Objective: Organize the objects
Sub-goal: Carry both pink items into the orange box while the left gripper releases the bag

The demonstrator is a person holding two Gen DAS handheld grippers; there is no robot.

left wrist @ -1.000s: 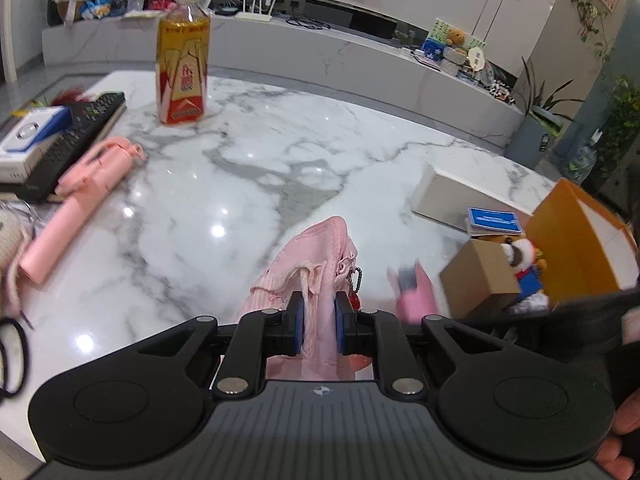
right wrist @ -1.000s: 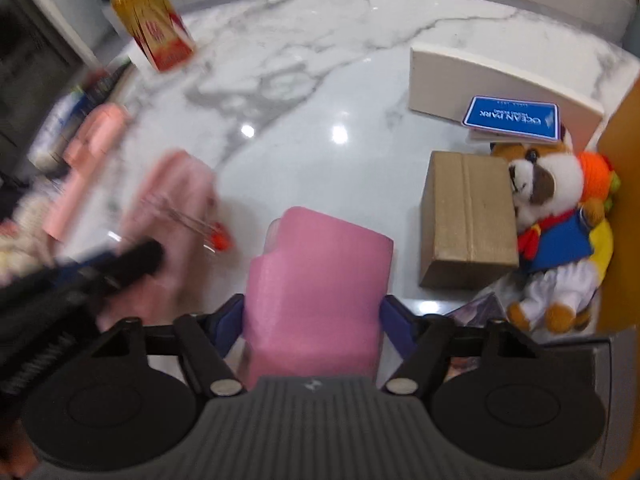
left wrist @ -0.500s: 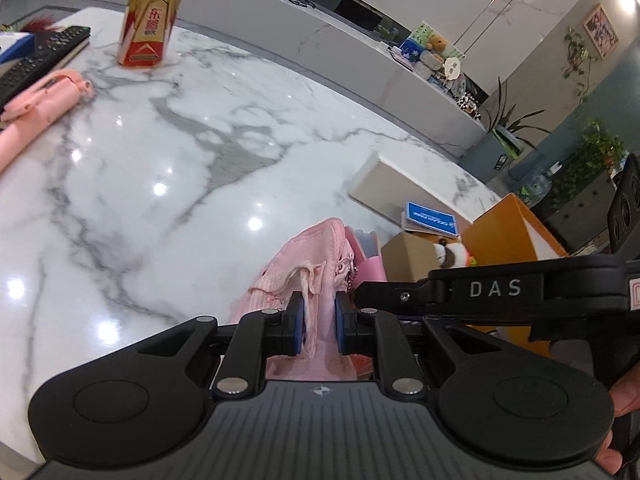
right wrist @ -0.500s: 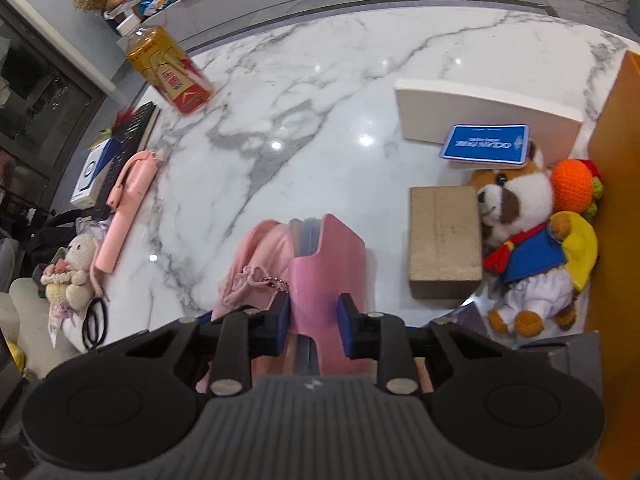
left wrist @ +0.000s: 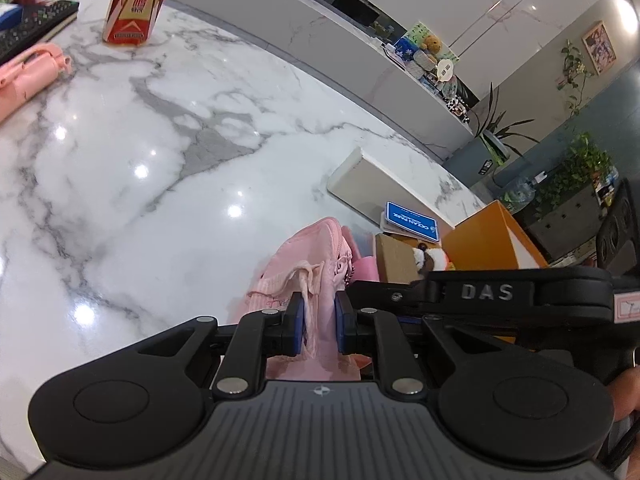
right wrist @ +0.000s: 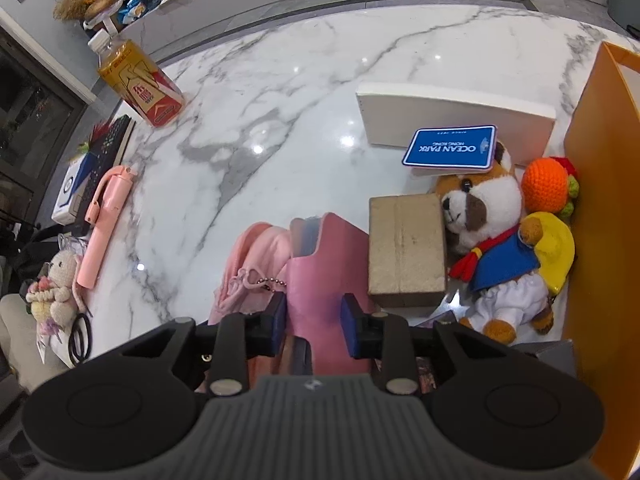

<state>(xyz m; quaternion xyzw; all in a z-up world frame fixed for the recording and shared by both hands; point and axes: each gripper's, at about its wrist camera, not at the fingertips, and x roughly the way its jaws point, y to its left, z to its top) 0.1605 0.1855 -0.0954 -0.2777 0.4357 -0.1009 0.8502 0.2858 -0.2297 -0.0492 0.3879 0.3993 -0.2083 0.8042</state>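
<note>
Since a second ago the right gripper (right wrist: 313, 322) has closed from a wide spread onto the pink case (right wrist: 326, 276), its jaws now pressing both sides. Left gripper (left wrist: 319, 323) remains clamped on the pink cloth pouch (left wrist: 308, 264), jaws nearly together, pouch and case side by side above the marble tabletop (left wrist: 160, 168). Just right of the case sit a cardboard box (right wrist: 406, 250) and a plush dog (right wrist: 488, 236).
</note>
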